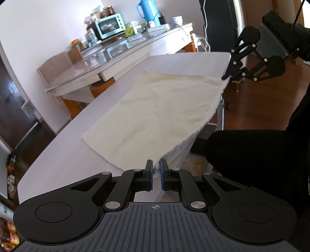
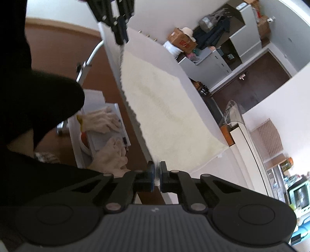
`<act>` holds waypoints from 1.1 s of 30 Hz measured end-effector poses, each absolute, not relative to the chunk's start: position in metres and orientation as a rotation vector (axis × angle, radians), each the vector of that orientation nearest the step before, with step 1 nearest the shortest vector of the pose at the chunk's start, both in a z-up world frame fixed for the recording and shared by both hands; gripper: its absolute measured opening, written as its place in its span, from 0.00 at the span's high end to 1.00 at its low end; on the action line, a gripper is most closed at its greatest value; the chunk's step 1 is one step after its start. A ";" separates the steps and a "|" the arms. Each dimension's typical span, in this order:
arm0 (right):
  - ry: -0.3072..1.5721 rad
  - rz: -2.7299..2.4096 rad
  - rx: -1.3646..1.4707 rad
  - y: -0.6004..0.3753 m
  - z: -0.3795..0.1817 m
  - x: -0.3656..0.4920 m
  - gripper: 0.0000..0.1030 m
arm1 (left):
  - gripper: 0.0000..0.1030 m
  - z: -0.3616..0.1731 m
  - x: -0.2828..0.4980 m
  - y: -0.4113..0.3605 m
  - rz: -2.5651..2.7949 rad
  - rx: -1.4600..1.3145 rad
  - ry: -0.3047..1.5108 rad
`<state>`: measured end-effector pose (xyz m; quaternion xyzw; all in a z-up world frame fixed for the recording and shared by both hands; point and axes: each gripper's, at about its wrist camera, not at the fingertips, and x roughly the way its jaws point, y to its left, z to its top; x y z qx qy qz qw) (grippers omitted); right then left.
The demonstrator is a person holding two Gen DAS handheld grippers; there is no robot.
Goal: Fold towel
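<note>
Cream towel [image 1: 158,108] spread on white table [image 1: 64,160], near edge lifted off the surface and stretched taut between both grippers. Far edge flat on the tabletop.

Left gripper [image 1: 156,172]: fingers nearly together, clamped on the near-left corner of the towel; fabric tuft visible between blue pads [image 1: 150,175]. Same gripper seen from right wrist view at top [image 2: 121,38], pinching the far end of the raised edge.

Right gripper [image 2: 157,172]: fingers close together, gripping the other corner of that edge; probably a thin fold of cloth between them, view blurred there. From left wrist view, right gripper [image 1: 225,76] at upper right, tips closed on the towel corner just past the table edge.

Raised edge hanging over the table's near side, above brown floor [image 2: 58,48].

Below the table edge in right wrist view: white gloves [image 2: 100,120] lying on a white box or stool.

Background, left wrist view: second table [image 1: 108,64] beside this one, carrying teal toaster oven [image 1: 109,24] and blue kettle [image 1: 148,10].
</note>
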<state>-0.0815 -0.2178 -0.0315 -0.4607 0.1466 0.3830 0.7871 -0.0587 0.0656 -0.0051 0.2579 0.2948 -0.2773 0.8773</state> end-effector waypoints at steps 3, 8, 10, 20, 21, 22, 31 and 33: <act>0.311 0.808 -0.906 -0.221 -0.012 -0.069 0.94 | 0.92 0.006 -0.054 0.067 -0.541 0.517 0.591; 0.328 0.780 -0.779 -0.219 0.017 -0.029 0.94 | 0.92 0.020 -0.034 0.066 -0.465 0.505 0.572; 0.358 0.778 -0.713 -0.215 0.030 0.000 0.94 | 0.92 0.025 -0.017 0.066 -0.427 0.507 0.573; 0.552 0.765 -0.500 -0.198 0.039 0.116 0.94 | 0.92 0.040 0.072 0.085 -0.364 0.436 0.573; 0.573 0.764 -0.479 -0.197 0.036 0.124 0.94 | 0.92 0.038 0.082 0.086 -0.360 0.432 0.582; 0.600 0.764 -0.453 -0.197 0.034 0.133 0.94 | 0.92 0.035 0.093 0.087 -0.356 0.429 0.595; 0.756 0.711 -0.324 -0.190 -0.002 0.192 0.94 | 0.92 -0.005 0.143 0.094 -0.338 0.404 0.682; 0.770 0.704 -0.310 -0.190 -0.008 0.197 0.94 | 0.92 -0.011 0.146 0.096 -0.331 0.396 0.688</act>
